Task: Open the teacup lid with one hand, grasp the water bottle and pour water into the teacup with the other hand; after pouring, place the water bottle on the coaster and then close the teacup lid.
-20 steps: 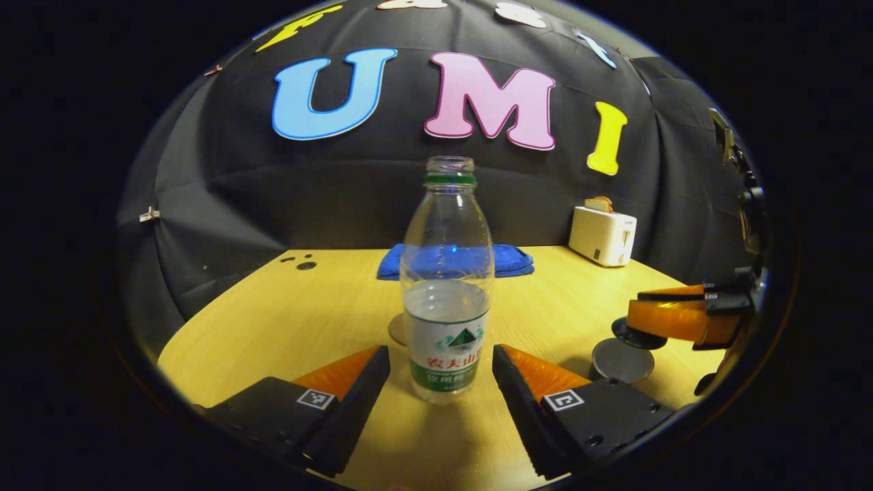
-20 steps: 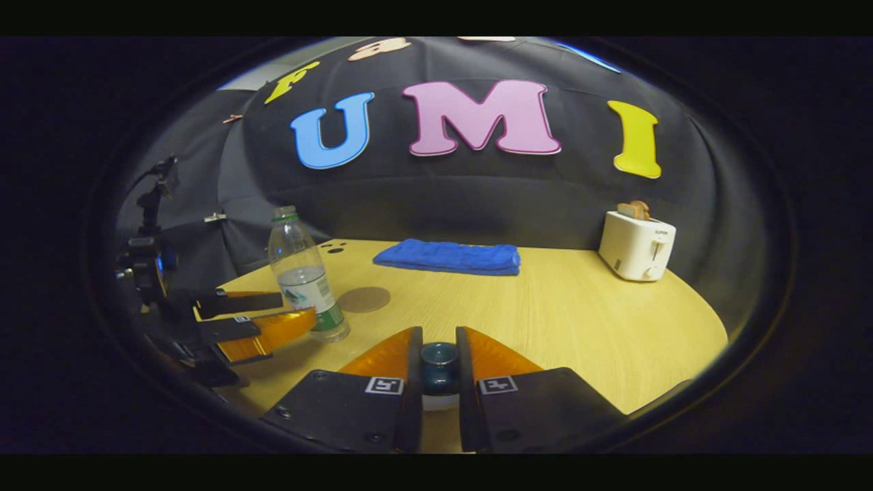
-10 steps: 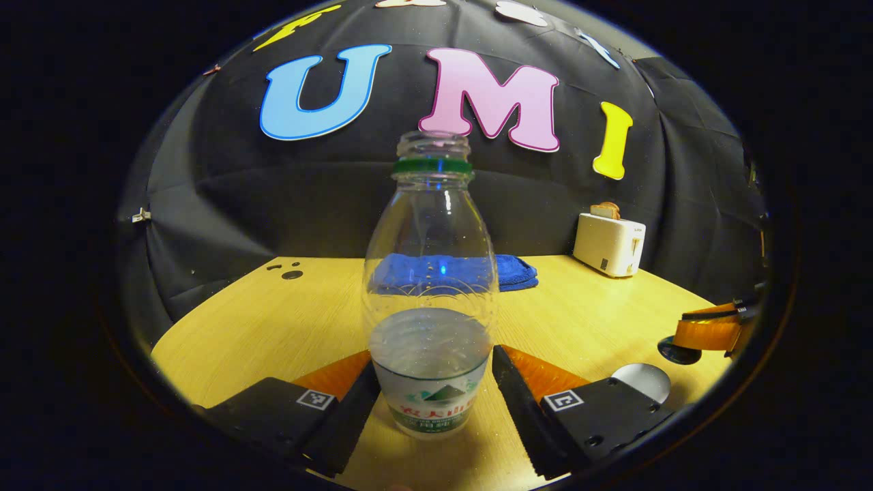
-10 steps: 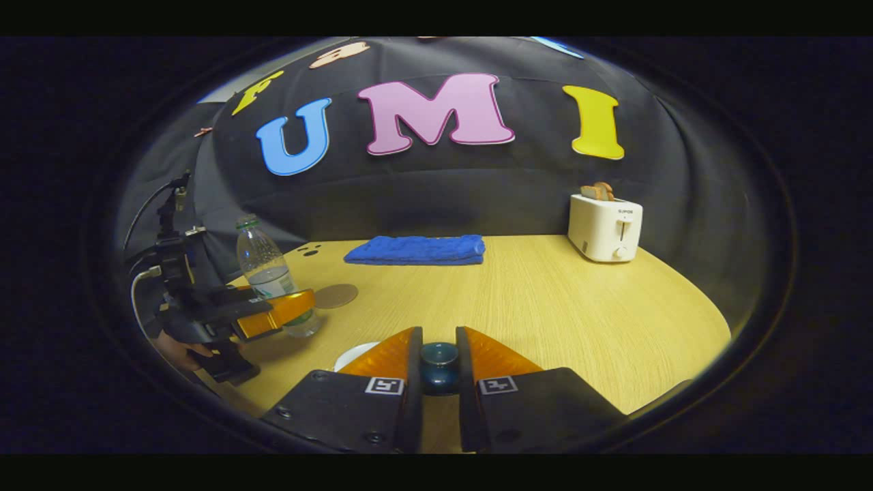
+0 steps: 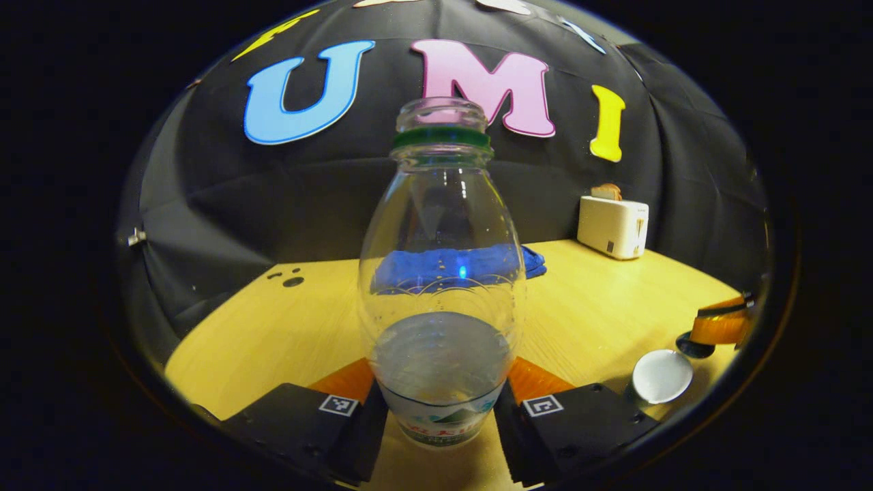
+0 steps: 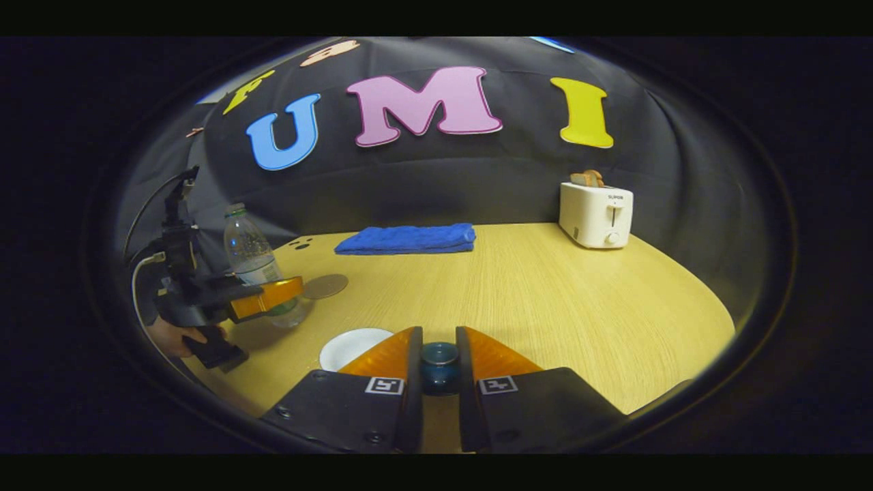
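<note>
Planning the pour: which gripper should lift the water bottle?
Left. Its jaws flank the water bottle low on the body, while the right gripper holds the lid knob off the teacup.

A clear plastic water bottle [image 5: 442, 273] is seen upright at the centre of the left gripper view, uncapped, with a green neck ring, a white and green label low on its body and water filling roughly its lower third. The open teacup [image 5: 660, 376], white inside, is seen at the lower right of that view. In the right gripper view the dark blue lid knob [image 6: 438, 360] is seen at bottom centre, the teacup at lower left, and a round brown coaster [image 6: 325, 286] lies flat at left, just beside the bottle.
</note>
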Action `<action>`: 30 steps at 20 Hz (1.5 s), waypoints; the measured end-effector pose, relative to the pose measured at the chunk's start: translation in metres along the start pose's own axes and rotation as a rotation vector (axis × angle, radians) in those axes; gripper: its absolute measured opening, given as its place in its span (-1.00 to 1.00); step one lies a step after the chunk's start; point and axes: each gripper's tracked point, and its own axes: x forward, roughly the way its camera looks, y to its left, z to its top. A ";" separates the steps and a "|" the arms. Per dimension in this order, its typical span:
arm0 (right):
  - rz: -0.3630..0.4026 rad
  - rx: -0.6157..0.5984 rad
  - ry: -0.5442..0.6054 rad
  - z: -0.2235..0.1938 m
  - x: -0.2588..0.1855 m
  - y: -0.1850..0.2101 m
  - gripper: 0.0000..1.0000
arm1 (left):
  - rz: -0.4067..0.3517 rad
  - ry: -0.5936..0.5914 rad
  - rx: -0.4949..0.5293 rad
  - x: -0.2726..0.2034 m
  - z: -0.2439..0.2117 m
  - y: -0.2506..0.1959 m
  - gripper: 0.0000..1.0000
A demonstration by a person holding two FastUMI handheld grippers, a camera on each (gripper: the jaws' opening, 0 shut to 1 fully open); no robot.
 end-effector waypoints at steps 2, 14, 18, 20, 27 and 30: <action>-0.004 0.004 -0.002 0.001 -0.001 -0.003 -0.40 | 0.021 -0.006 0.097 -0.005 0.009 0.008 0.41; -0.051 0.006 -0.015 0.001 -0.012 -0.036 -0.47 | -0.103 0.037 0.888 -0.013 0.011 -0.032 0.41; -0.078 0.018 -0.007 -0.006 -0.019 -0.049 -0.50 | -0.169 0.048 1.047 -0.008 -0.006 -0.055 0.41; -0.090 0.028 0.000 -0.011 -0.021 -0.054 -0.51 | -0.183 0.043 1.140 -0.005 -0.012 -0.059 0.41; -0.116 0.042 0.009 -0.018 -0.023 -0.066 -0.51 | -0.215 0.041 1.357 0.008 -0.017 -0.062 0.41; -0.124 0.045 0.014 -0.021 -0.025 -0.068 -0.51 | -0.225 0.052 1.415 0.009 -0.013 -0.060 0.42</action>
